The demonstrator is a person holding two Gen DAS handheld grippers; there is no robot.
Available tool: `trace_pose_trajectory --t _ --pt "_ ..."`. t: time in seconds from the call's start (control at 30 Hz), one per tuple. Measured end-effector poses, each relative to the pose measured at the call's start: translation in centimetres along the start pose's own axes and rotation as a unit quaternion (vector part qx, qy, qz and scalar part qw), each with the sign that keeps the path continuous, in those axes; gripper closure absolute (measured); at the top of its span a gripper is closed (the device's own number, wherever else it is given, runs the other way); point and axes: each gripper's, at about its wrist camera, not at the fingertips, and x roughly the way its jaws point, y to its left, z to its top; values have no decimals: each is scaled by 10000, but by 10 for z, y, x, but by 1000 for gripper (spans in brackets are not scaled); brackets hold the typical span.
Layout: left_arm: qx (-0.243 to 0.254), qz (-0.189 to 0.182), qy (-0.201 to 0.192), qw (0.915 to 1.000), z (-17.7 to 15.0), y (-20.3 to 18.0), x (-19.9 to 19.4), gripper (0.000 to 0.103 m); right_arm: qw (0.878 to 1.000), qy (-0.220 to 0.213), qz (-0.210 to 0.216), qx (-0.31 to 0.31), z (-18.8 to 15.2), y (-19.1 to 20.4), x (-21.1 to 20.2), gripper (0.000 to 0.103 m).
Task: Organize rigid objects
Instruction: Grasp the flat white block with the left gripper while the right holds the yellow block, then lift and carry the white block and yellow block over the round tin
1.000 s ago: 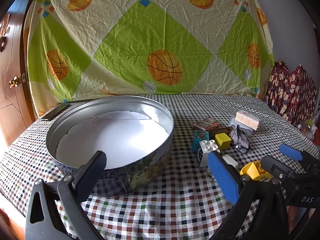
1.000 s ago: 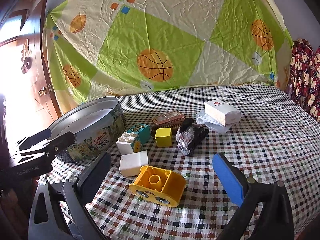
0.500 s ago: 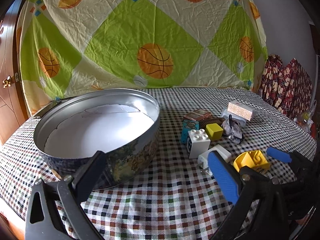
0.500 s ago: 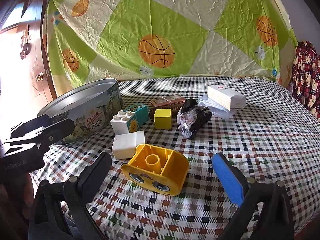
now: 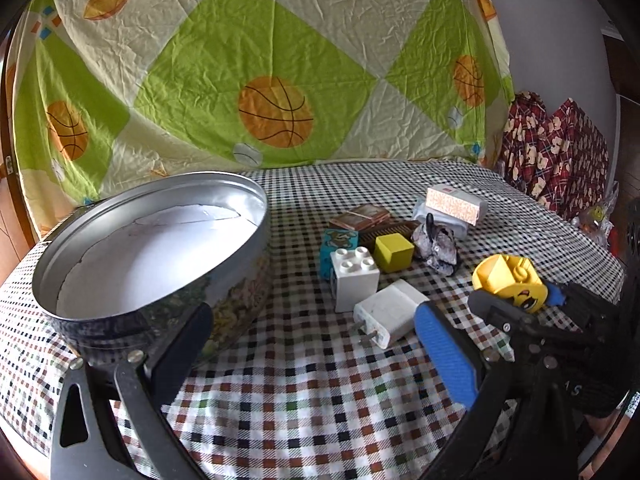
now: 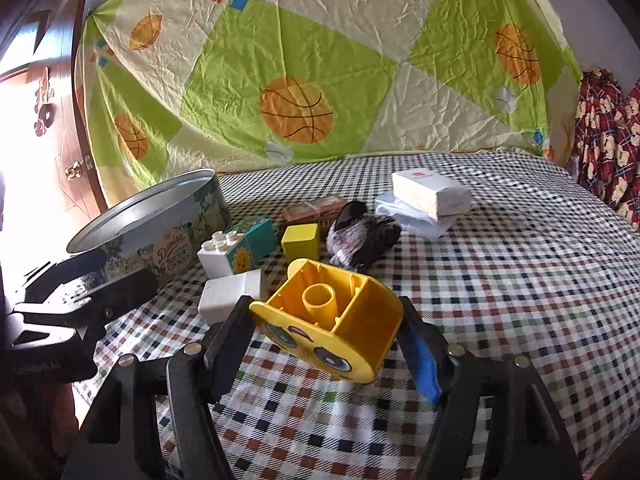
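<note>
Yellow face block is sitting between the closing jaws of the right gripper, both pads touching it. Left gripper is standing wide beside the round tin.

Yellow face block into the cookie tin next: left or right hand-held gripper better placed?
Right. The right hand-held gripper is closing with the yellow face block between its fingers, lifted and tilted off the cloth. The left hand-held gripper is open, holds nothing and sits beside the cookie tin.
</note>
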Motion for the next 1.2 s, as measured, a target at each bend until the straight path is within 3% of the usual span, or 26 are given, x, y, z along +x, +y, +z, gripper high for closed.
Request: trace_pose_trajectory --t 0.5,0.57,0.63,0.8,1.2 --pt "100 -457 1070 9932 12 -39 55 11 9988 -98 -443 206 28 -34 0 32" --pt "196 -403 1143 9924 11 -44 59 19 9987 -79 -465 178 30 -36 4 32" --pt "210 -463 1265 9907 8 -45 63 42 9988 -30 -428 215 29 -37 8 32" --pt "117 -657 1177 9908 6 -40 63 44 9988 -57 -475 43 28 -31 6 32" --pt "-13 -625 270 9977 4 -30 38 44 9979 -407 -502 54 26 -29 -4 32"
